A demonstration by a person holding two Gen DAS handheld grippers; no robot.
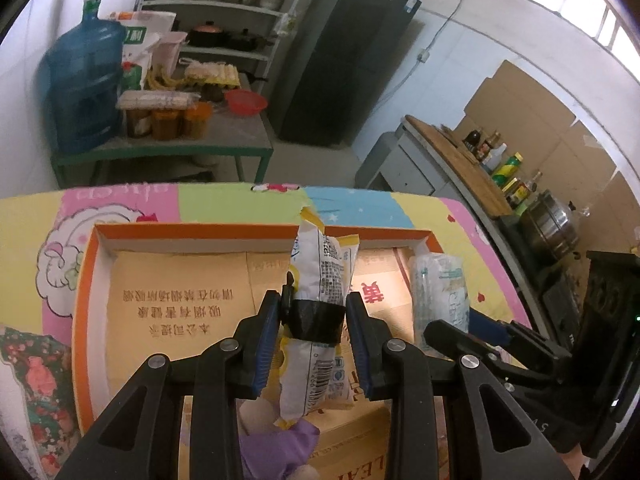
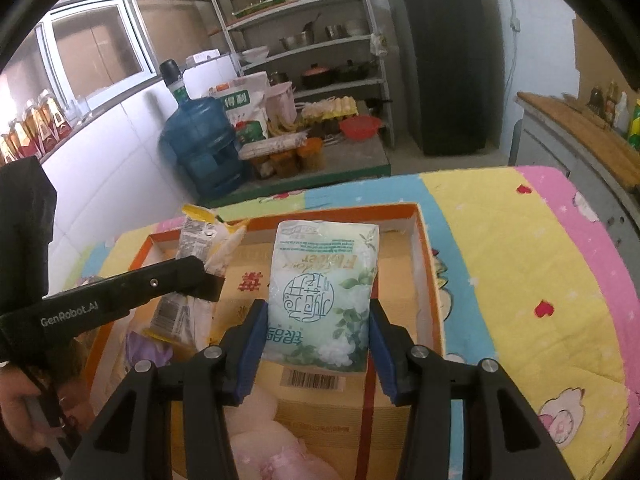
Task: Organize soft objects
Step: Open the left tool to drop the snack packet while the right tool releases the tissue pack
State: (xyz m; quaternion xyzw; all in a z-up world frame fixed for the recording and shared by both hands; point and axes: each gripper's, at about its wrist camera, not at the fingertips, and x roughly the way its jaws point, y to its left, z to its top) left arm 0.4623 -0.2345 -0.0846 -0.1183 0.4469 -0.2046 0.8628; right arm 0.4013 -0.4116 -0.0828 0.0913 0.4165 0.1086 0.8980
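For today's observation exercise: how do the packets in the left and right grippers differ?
The left gripper pinches a narrow yellow-and-white packet at a black band; the right gripper clamps a wider tissue pack with green flower print. Both packets hang above the orange-rimmed box.

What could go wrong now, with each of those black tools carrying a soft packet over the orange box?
The left gripper pinches its crumpled white and yellow snack packet through a narrow black band only, so the limp packet might twist or slip out. The right gripper holds the pale green flowered tissue pack by its lower half; the top could flop over. Both tools sit close together above the orange-rimmed cardboard box and could bump.
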